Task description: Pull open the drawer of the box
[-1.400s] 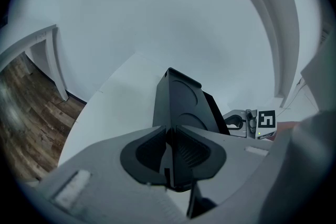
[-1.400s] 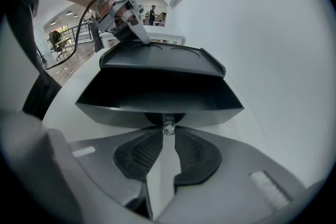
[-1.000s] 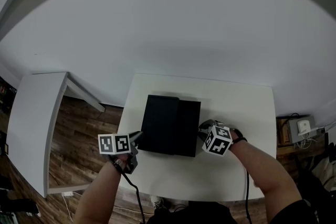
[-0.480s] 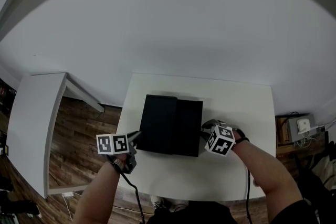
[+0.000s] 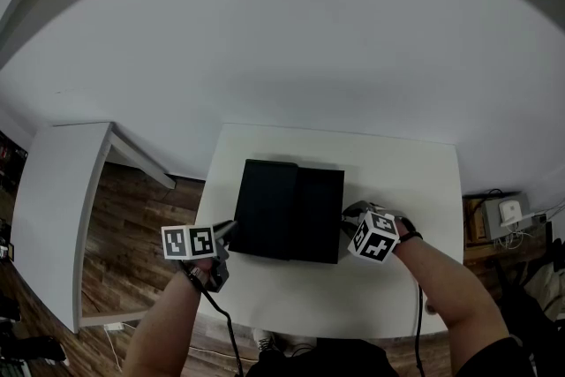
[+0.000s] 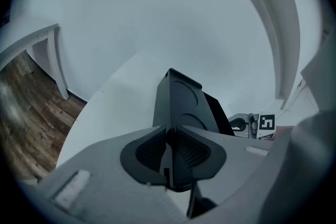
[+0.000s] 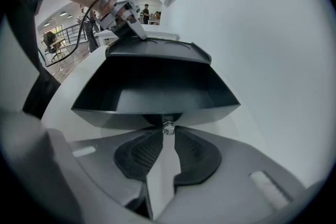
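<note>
A black box (image 5: 269, 207) lies on the white table (image 5: 397, 181), and its drawer (image 5: 322, 216) stands partly pulled out toward the right. My right gripper (image 7: 168, 131) is shut on the small silver knob (image 7: 168, 126) at the drawer's front. The drawer's inside (image 7: 157, 89) looks dark and bare. My left gripper (image 6: 170, 131) is shut, its tips resting against the box's left end (image 6: 181, 102). In the head view the left gripper (image 5: 231, 228) sits at the box's left edge and the right gripper (image 5: 346, 223) at the drawer's right end.
A second white table (image 5: 53, 199) stands to the left over the wood floor (image 5: 132, 225). A small white device with cables (image 5: 508, 214) sits on the floor at the right. The wall rises just behind the table.
The drawer has slid a little further out to the right, with my right gripper on its knob moving right with it. The left gripper and the box's body have stayed in place.
</note>
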